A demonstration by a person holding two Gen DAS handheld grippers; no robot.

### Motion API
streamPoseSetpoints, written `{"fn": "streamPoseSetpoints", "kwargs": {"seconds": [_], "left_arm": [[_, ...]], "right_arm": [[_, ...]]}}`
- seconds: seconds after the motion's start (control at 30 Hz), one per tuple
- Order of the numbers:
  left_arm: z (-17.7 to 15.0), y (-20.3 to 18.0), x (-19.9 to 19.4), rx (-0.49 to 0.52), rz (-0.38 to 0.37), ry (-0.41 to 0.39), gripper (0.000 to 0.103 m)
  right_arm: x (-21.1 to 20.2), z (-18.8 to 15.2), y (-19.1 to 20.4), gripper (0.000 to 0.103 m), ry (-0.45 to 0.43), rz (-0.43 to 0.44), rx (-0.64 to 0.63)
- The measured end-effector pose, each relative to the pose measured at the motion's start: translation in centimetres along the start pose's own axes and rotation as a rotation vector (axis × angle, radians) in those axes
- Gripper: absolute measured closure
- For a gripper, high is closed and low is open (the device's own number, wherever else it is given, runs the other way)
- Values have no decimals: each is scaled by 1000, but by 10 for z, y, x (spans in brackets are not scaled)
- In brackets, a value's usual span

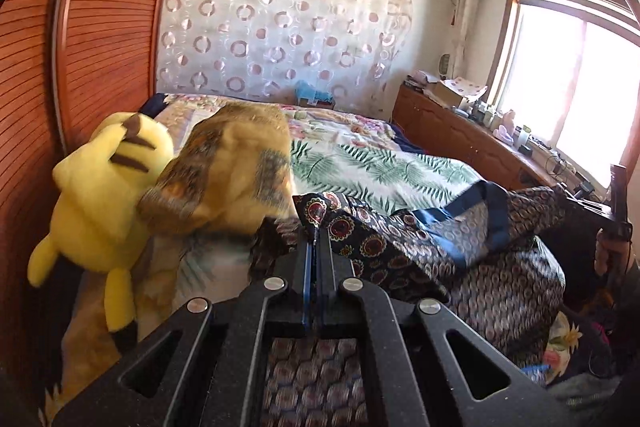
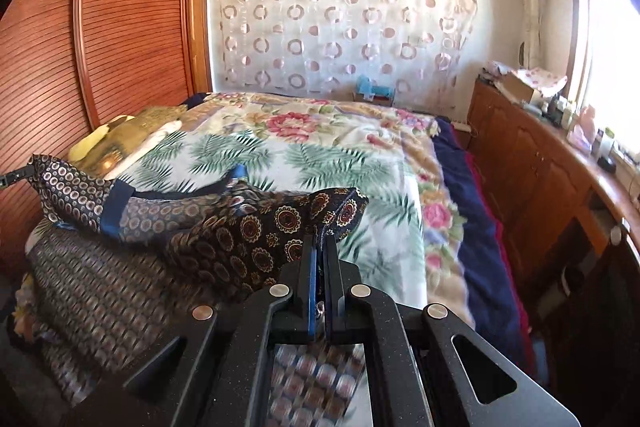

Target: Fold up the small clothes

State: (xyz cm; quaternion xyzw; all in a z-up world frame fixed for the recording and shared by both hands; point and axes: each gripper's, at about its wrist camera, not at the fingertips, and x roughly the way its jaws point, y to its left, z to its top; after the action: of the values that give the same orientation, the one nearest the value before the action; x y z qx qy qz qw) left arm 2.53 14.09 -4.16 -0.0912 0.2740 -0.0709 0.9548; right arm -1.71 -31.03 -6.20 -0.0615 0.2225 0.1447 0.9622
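Observation:
A dark navy patterned garment (image 1: pixel 420 247) with round medallion print and a blue band lies held up over the near end of the bed. My left gripper (image 1: pixel 315 233) is shut on one corner of it. My right gripper (image 2: pixel 322 233) is shut on another corner of the same garment (image 2: pixel 240 227). The cloth stretches between the two grippers, and its lower part hangs below them. At the far left of the right wrist view the other gripper holds the far corner (image 2: pixel 38 167).
The bed has a floral and leaf-print blanket (image 2: pixel 320 155). A yellow plush toy (image 1: pixel 100 195) and a yellow-brown folded cloth (image 1: pixel 232 171) sit at the left by the wooden wardrobe (image 1: pixel 80 47). A wooden sideboard (image 2: pixel 540 179) with clutter runs along the right under the window.

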Motion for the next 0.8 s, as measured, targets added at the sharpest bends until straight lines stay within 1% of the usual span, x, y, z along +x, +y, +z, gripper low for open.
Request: {"fn": "streamPoseSetpoints", "kwargs": {"seconds": [0.07,0.2,0.27,0.37,0.5,0.6,0.67,0.77,0.8], "left_arm": [[-10,4,-11,-1,25,-7,101],[-20,10,-22,-35,23,-16,100],[-22,10,-26,-32,30,-13,101],[-24,8,-33,-15,46,-12,100],[-27,8,-35,-12,62,4,100],[-35,6,-23,9,108,40,100],[-38,6,-16,-5,102,67,100],[-39,2,-12,9,100,68,100],[-40,0,-12,16,104,67,97]], "right_arm": [[-14,-15,-4,101,8,12,14],[-35,-42,-8,101,34,38,45],[-40,-52,-13,101,56,36,56],[-56,-57,-12,101,66,40,48],[-76,-54,-8,101,73,52,44],[-67,-51,-3,101,101,43,33],[-52,-52,-8,101,117,39,43],[-40,-53,-8,101,144,30,48],[-37,-54,-9,101,154,28,47]]}}
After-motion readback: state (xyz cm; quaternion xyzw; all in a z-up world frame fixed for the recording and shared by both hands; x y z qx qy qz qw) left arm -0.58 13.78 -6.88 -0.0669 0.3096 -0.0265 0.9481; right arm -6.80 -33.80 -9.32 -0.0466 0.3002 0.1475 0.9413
